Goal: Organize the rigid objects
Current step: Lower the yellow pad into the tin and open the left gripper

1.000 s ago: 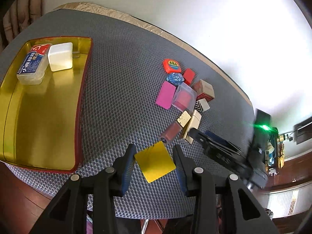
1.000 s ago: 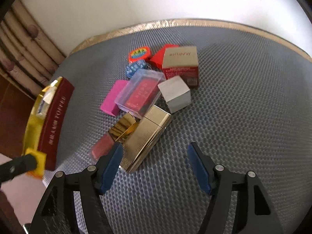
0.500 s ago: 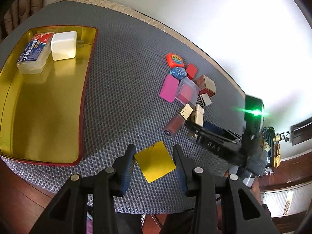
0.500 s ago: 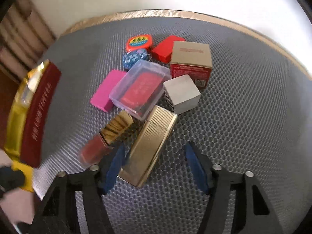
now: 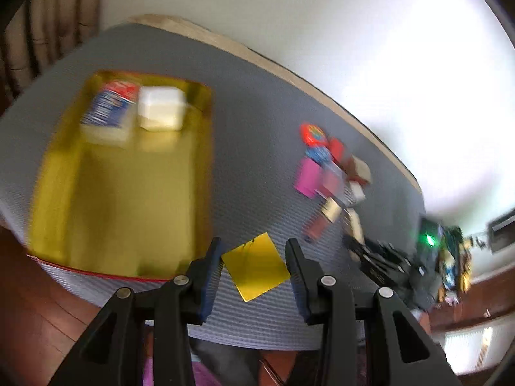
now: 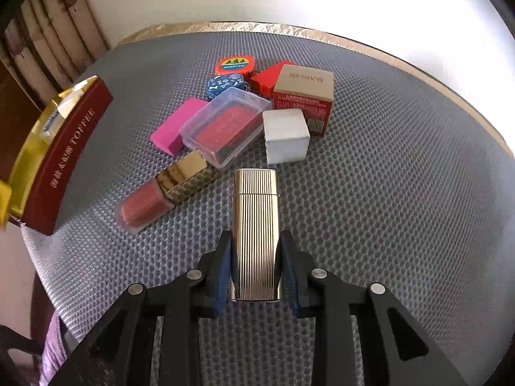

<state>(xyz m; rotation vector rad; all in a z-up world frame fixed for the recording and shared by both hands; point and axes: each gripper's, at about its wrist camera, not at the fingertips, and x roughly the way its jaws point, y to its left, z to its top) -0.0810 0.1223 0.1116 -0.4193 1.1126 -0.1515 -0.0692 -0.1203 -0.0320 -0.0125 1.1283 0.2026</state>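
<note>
My right gripper point(image 6: 256, 236) is shut on a ribbed gold lighter point(image 6: 256, 212), which points straight ahead over the grey mat. Beyond it lies a pile: a lip gloss with a gold cap point(image 6: 161, 196), a clear box with a red insert point(image 6: 225, 125), a pink block point(image 6: 177, 125), a white cube point(image 6: 285, 135) and a red-and-tan carton point(image 6: 304, 93). My left gripper point(image 5: 254, 244) is shut on a flat yellow square point(image 5: 256, 267), just right of the gold tray point(image 5: 128, 193). The left wrist view is blurred.
The tray holds a white block point(image 5: 162, 112) and a blue-labelled clear box point(image 5: 107, 112) at its far end. Its red side wall point(image 6: 70, 154) stands left of the pile. The mat's near edge and a wooden floor lie under my left gripper. A wall runs behind the table.
The right jaws have closed on the gold lighter, which now lies straight between them. My left gripper has swung toward the tray with the yellow square.
</note>
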